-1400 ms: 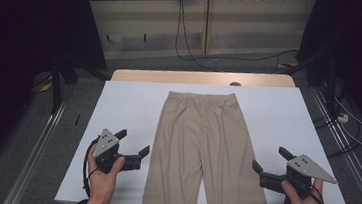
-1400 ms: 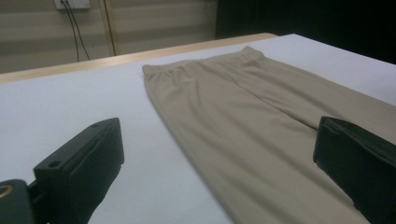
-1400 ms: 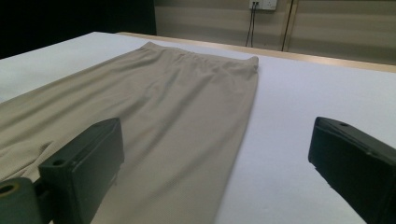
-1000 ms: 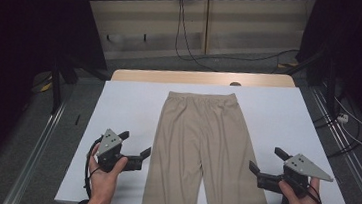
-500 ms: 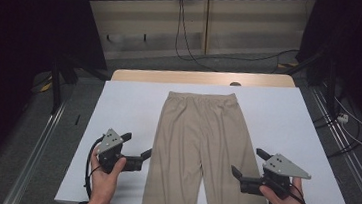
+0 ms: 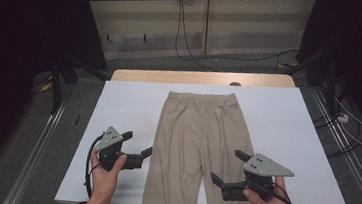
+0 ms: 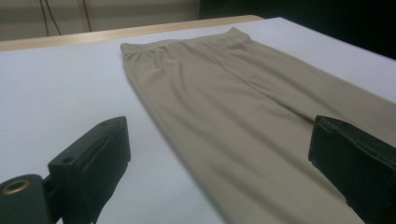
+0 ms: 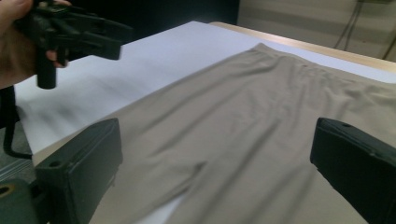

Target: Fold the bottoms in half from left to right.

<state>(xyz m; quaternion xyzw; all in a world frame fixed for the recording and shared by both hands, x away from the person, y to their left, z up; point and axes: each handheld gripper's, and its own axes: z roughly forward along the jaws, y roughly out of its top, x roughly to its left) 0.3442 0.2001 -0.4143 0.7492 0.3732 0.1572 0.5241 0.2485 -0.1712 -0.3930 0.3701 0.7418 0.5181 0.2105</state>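
Beige trousers (image 6: 199,149) lie flat on the white table (image 6: 128,107). Left gripper (image 6: 137,145) released just beside their edge. Right gripper (image 6: 230,167) released above one leg.

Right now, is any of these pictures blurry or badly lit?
High view: sharp on the white table, dark surroundings. Left gripper view: trousers fairly sharp, near edge soft. Right gripper view: motion-smeared trousers and left gripper.

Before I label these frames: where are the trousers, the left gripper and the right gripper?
trousers (image 6: 198,134): high view, middle of the fabric.
left gripper (image 6: 138,145): high view, between its fingers.
right gripper (image 6: 230,168): high view, between its fingers.
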